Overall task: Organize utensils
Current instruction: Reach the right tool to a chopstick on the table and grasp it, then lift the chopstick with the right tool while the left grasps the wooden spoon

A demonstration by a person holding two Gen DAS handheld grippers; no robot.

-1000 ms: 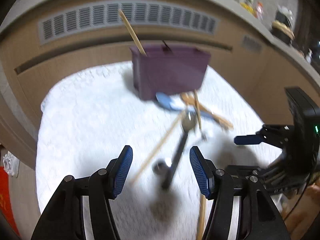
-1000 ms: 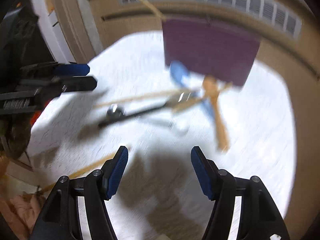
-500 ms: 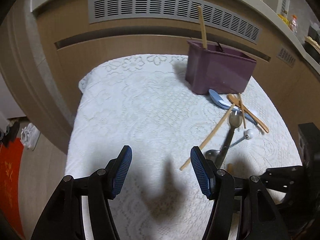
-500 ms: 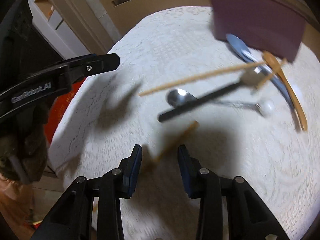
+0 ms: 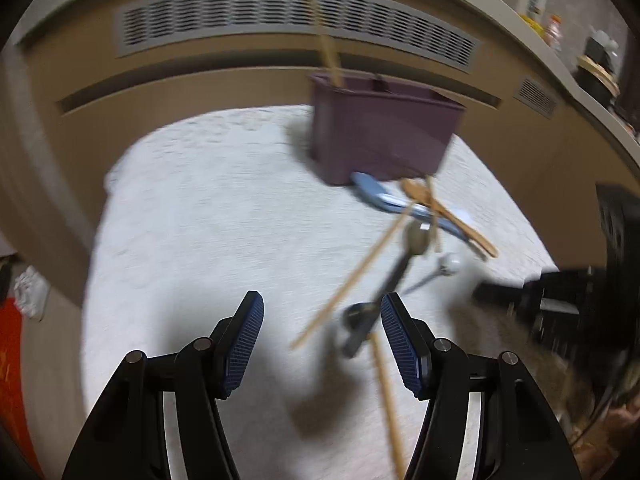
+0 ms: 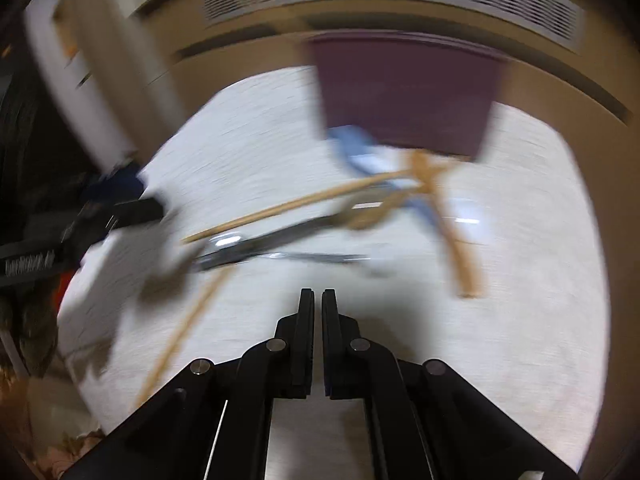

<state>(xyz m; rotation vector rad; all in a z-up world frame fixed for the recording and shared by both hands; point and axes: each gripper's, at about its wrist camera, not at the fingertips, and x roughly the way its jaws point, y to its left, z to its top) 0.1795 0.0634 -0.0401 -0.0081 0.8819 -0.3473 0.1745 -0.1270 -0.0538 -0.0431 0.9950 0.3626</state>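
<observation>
- Nearest in the right wrist view, the right gripper (image 6: 317, 300) is hovering over the white lace-covered tabletop (image 6: 520, 320) with its fingers (image 6: 306, 320) pressed together on nothing — they have just been closing, and no utensil is sitting between them.
- In the left wrist view, the left gripper (image 5: 322, 340) is holding its fingers (image 5: 244, 344) wide apart and empty above the same cloth.
- Just ahead of the left gripper, a loose wooden chopstick (image 5: 388, 392) is lying on the tabletop, and beside it a black-handled metal spoon (image 5: 380, 296) is resting across a second chopstick (image 5: 352, 276).
- A little further on, a thin utensil with a white ball end (image 5: 450, 263), a wooden spoon (image 5: 448, 216) and a blue spoon (image 5: 384, 200) are lying in a crossed heap, the blue one touching or nearly touching the foot of the bin.
- Furthest back, the purple utensil bin (image 5: 380, 136) is standing upright near the tabletop's far edge, with one chopstick (image 5: 328, 48) already leaning out of it and a dark handle tip (image 5: 378, 80) showing at its rim.
- Judging from this, the sorting is only beginning: about two pieces are in the bin and six or so are waiting on the cloth — the blur is hiding finer detail.
</observation>
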